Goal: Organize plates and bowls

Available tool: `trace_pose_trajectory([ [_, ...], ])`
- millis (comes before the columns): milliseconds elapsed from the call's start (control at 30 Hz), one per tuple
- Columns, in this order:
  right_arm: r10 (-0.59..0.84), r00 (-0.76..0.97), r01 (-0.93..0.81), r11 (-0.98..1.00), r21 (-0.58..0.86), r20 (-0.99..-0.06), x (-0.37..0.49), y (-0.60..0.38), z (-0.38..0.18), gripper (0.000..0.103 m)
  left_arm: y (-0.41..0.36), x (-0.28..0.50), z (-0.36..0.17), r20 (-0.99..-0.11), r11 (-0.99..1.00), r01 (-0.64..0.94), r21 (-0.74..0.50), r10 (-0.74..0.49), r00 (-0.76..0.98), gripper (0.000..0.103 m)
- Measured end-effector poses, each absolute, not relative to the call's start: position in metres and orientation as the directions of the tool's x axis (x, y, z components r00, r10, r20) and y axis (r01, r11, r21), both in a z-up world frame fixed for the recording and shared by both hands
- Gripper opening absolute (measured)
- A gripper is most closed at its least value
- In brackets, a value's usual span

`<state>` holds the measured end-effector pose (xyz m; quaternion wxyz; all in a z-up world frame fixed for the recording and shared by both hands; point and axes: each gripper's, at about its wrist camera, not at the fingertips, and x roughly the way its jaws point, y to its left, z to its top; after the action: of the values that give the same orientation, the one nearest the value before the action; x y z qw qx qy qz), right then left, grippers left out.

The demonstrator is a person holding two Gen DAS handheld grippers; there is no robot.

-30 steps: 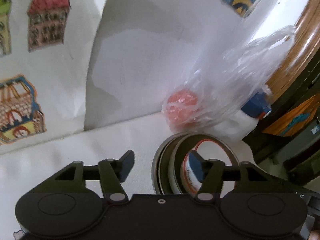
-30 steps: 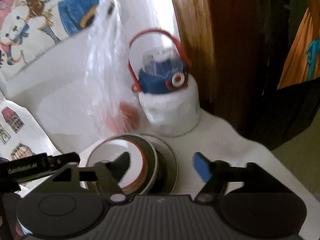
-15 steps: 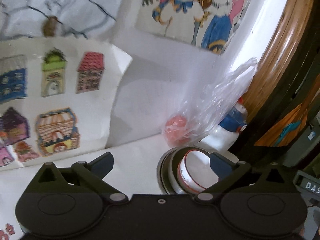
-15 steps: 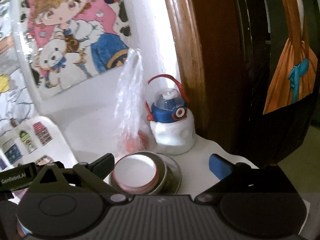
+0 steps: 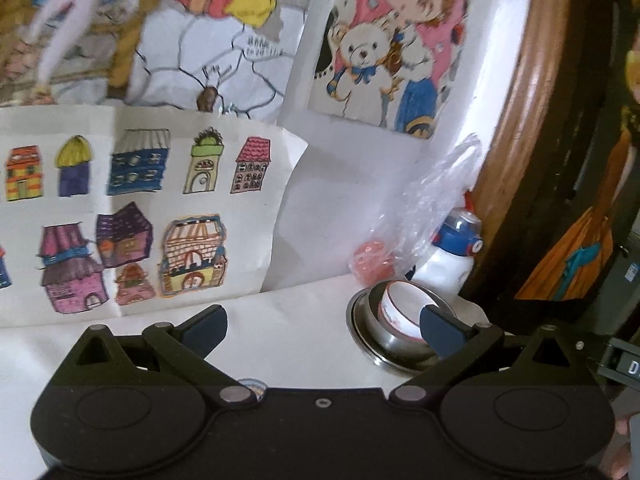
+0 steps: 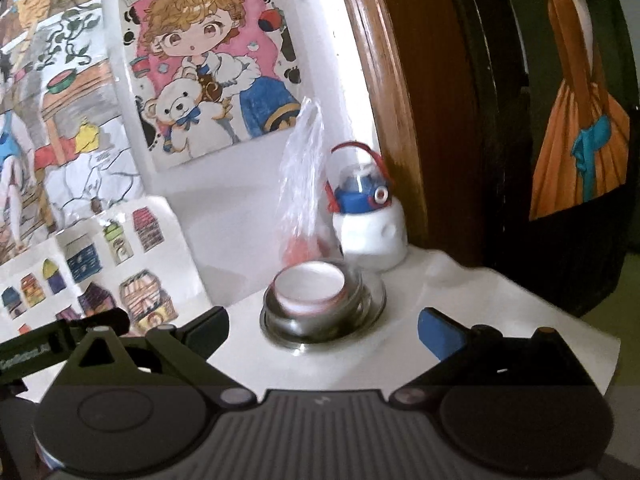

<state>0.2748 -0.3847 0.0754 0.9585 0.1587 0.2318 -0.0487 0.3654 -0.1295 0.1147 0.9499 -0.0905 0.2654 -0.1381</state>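
Left gripper [image 5: 323, 330]: jaws just opened, spread wide, empty.
Right gripper [image 6: 322, 330]: jaws just opened, spread wide, empty.
Bowls [image 6: 316, 286]: white bowl nested in steel bowls on the bench [image 6: 460, 280], beyond both grippers.
Neighbours: bottle [image 6: 370, 220] and bag [image 6: 302, 184] just behind.

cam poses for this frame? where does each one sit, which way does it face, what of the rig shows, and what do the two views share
Left wrist: rides on the left gripper, looks forward and slightly down at the house drawings; open fingers show, stacked bowls at right.
Right wrist: rides on the right gripper, faces the stacked bowls head-on; open, empty fingers show.
Shared: bowls, plastic bag, water bottle, bear poster.
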Motion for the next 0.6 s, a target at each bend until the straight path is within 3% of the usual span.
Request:
trace_pose_trajectory([
  [233, -0.050, 0.912, 0.176, 0.944, 0.278, -0.407, 0.225, -0.367, 0.058, 0.103, -0.116, 0.301, 0.103, -0.364, 0.952, 0.240, -0.189, -0.294, 0.884, 0.102],
  [600, -0.030, 0.948, 0.101, 0.973, 0.209, -0.318, 0.163, -0.328, 0.046, 0.103, -0.090, 0.230, 0.078, -0.366, 0.971, 0.199, -0.131, -0.234, 0.901, 0.102],
])
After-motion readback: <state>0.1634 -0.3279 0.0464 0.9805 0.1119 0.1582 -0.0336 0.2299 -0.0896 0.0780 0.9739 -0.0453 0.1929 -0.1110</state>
